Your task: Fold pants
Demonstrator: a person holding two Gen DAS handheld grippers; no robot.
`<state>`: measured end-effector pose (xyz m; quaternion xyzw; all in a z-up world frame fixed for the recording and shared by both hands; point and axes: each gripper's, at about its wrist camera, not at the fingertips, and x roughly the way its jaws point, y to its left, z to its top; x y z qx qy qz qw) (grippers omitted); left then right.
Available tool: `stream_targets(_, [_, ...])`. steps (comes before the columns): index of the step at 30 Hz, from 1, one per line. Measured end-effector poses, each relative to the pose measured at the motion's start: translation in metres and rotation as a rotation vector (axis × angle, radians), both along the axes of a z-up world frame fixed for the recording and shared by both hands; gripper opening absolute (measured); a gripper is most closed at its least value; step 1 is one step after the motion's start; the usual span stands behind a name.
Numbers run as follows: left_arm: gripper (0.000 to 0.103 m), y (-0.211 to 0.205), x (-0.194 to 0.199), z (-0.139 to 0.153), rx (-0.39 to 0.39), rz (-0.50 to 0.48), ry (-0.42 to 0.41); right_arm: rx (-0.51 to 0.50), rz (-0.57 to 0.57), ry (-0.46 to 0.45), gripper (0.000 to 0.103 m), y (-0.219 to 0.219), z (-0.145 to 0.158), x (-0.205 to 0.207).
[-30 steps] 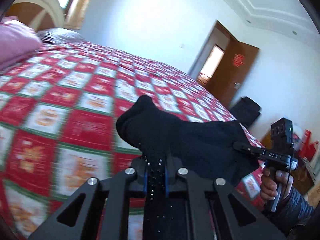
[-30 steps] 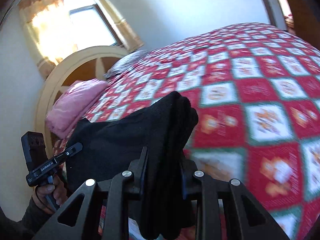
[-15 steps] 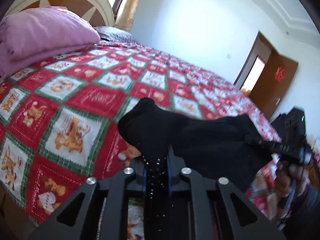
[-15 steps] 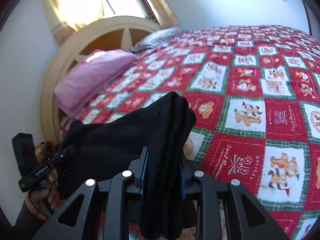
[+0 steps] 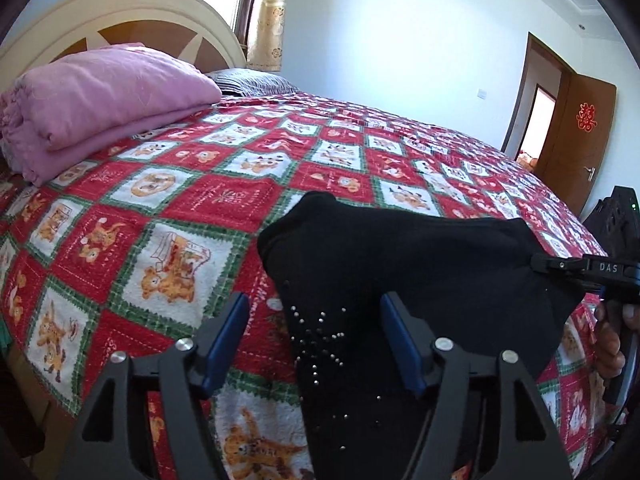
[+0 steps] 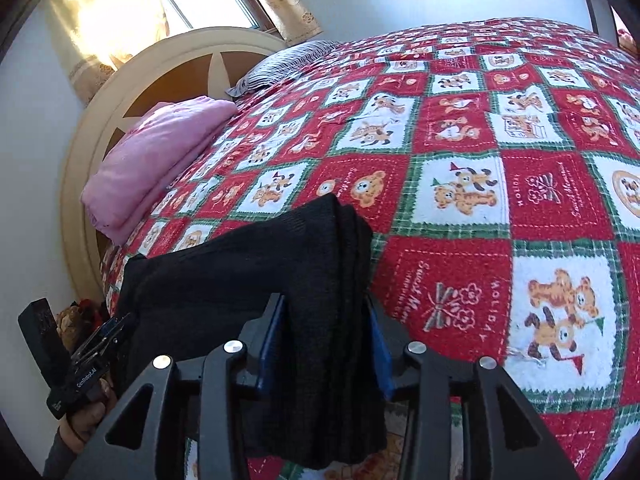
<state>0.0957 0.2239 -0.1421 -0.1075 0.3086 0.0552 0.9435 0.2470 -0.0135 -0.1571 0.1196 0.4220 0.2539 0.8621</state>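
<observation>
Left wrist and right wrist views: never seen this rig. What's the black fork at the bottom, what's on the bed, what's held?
No robot: a person holds a two-finger gripper in each hand, each with a fisheye camera looking along its fingers. The black fork at the bottom of each picture is that gripper's own fingers. The left wrist view shows the left gripper, jaws wide open around folded black knit pants. The right wrist view shows the right gripper clamped on the same pants. Underneath lies a red-and-white teddy-bear quilt, with a folded pink blanket by the cream arched headboard. Whether the pants touch the quilt is unclear.
</observation>
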Motion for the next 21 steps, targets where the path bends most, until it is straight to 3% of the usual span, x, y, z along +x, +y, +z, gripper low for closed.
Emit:
stream_targets(12, [0.079, -0.001, -0.003, -0.004, -0.006, 0.018, 0.019, 0.010, -0.048, 0.024, 0.056, -0.014, -0.008, -0.001])
stream_targets(21, [0.083, -0.003, -0.010, -0.003, 0.020, 0.029, 0.040, -0.029, -0.065, -0.005, 0.058, -0.019, -0.002, -0.009])
